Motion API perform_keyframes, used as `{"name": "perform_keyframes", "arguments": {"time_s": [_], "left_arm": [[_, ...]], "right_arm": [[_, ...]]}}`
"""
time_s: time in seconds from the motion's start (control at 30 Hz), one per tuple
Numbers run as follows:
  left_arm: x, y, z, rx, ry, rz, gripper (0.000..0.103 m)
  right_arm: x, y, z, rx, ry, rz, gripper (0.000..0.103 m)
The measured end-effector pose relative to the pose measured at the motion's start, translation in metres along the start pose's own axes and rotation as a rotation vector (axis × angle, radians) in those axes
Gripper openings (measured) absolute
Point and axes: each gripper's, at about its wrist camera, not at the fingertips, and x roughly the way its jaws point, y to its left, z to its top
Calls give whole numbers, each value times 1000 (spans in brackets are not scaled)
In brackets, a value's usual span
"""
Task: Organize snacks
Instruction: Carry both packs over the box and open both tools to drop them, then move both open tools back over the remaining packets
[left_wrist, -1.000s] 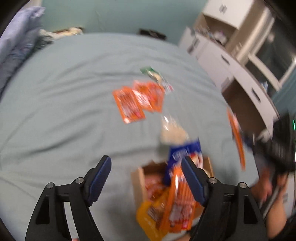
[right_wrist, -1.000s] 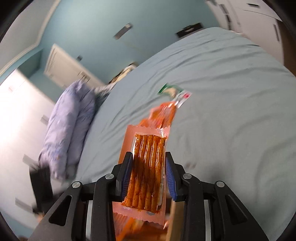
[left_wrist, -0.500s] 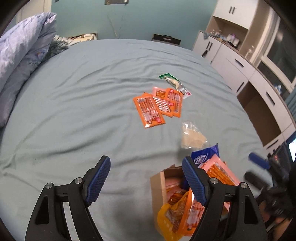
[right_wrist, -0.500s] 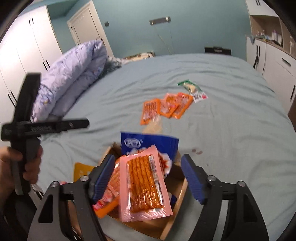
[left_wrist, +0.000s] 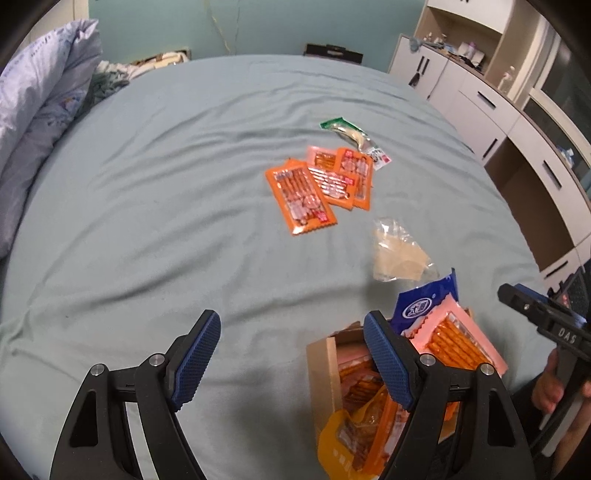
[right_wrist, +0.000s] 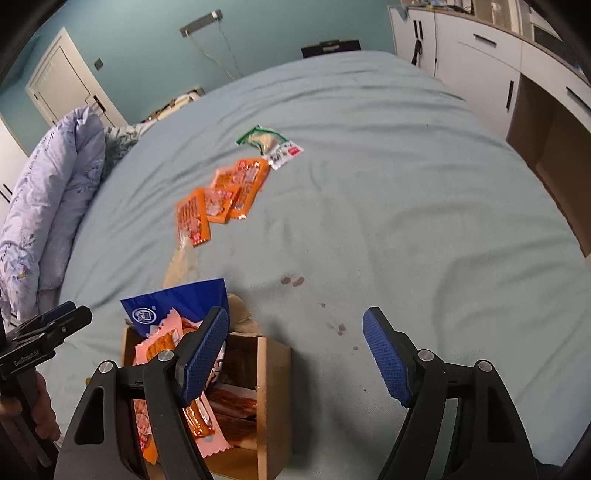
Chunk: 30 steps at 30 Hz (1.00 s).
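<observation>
A cardboard box (left_wrist: 321, 365) (right_wrist: 271, 387) stuffed with snack packets stands on the teal bed. A pink packet of orange sticks (left_wrist: 458, 343) (right_wrist: 159, 343) lies on top of it, against a blue packet (left_wrist: 421, 304) (right_wrist: 177, 299). Out on the sheet lie three overlapping orange packets (left_wrist: 303, 195) (right_wrist: 192, 218), a green-ended packet (left_wrist: 347, 129) (right_wrist: 262, 138) and a clear pale packet (left_wrist: 395, 254) (right_wrist: 183, 264). My left gripper (left_wrist: 290, 321) is open over bare sheet, left of the box. My right gripper (right_wrist: 295, 317) is open and holds nothing; its left finger overlaps the box.
A lilac duvet (left_wrist: 33, 110) is heaped along the bed's left side. White cabinets and drawers (left_wrist: 480, 99) line the right wall. Small brown stains (right_wrist: 291, 280) mark the sheet near the box. A hand (left_wrist: 550, 391) holds the other gripper at the right edge.
The right gripper let go of the pink stick packet, which now lies on the box, and its jaws spread wide. Both views swung round to look across the bed.
</observation>
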Motion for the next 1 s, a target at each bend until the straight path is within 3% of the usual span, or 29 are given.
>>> {"name": "perform_keyframes", "arguments": {"time_s": [0.2, 0.43, 0.67, 0.87, 1.0], "left_arm": [[25, 10, 19, -26, 49, -22, 83], [66, 26, 34, -33, 116, 21, 83], [99, 37, 58, -42, 133, 24, 83], [143, 24, 71, -11, 247, -75, 83], [163, 6, 83, 48, 281, -47, 88]], "right_arm": [[2, 10, 14, -61, -9, -39, 75], [36, 6, 33, -71, 0, -58, 75], [66, 3, 55, -75, 22, -69, 75], [96, 7, 75, -103, 45, -62, 75], [116, 5, 88, -103, 59, -36, 75]]}}
